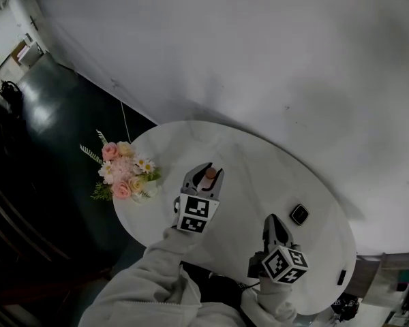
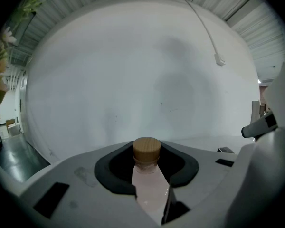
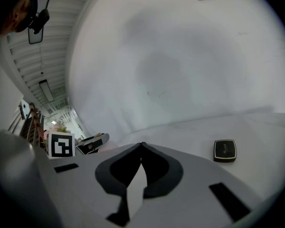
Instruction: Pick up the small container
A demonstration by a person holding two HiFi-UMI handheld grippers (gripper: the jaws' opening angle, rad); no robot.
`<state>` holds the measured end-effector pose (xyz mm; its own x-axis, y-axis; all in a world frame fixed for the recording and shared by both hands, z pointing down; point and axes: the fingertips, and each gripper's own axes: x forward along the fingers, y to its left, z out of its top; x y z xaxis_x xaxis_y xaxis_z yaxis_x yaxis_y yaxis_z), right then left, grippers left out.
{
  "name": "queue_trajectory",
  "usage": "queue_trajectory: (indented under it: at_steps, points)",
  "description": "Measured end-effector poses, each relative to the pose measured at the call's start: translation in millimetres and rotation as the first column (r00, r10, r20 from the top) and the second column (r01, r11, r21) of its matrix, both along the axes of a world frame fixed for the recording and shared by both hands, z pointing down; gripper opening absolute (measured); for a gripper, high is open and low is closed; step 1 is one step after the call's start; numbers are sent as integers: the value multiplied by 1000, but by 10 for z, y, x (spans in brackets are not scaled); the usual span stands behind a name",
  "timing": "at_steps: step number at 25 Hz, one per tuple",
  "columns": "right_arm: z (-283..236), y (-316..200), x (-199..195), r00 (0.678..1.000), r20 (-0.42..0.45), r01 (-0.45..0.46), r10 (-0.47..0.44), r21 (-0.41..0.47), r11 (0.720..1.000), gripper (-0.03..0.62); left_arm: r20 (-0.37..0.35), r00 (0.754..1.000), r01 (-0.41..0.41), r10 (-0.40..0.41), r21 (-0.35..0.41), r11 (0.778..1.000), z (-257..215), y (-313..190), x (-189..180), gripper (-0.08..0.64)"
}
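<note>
The small container is a pale pink bottle with a wooden cork cap. My left gripper is shut on it, jaws pressing its sides, and it stands upright between them. In the head view the left gripper holds the small container over the middle of the white oval table. My right gripper hovers near the table's front edge, shut with nothing in it; in the right gripper view its tips meet.
A small black square case lies on the table to the right, also seen as the black case. A bouquet of pink and white flowers sits at the table's left edge. A white wall runs behind the table.
</note>
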<state>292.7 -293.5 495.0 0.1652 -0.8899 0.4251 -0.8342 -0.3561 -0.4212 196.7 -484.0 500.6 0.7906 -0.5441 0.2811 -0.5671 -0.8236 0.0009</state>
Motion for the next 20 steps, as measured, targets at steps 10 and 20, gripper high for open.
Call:
queue_trajectory:
  at_steps: [10,20]
  points:
    - [-165,-4,-168,997,-33,74,-73,34,997,49,-13,999,37,-37,-21,999,-189,320,-380,124]
    - [-159,-10,-344,991,-62,125,-122,39,991,49,-31,994,102,-103,-47,994,-270,593,-964,124]
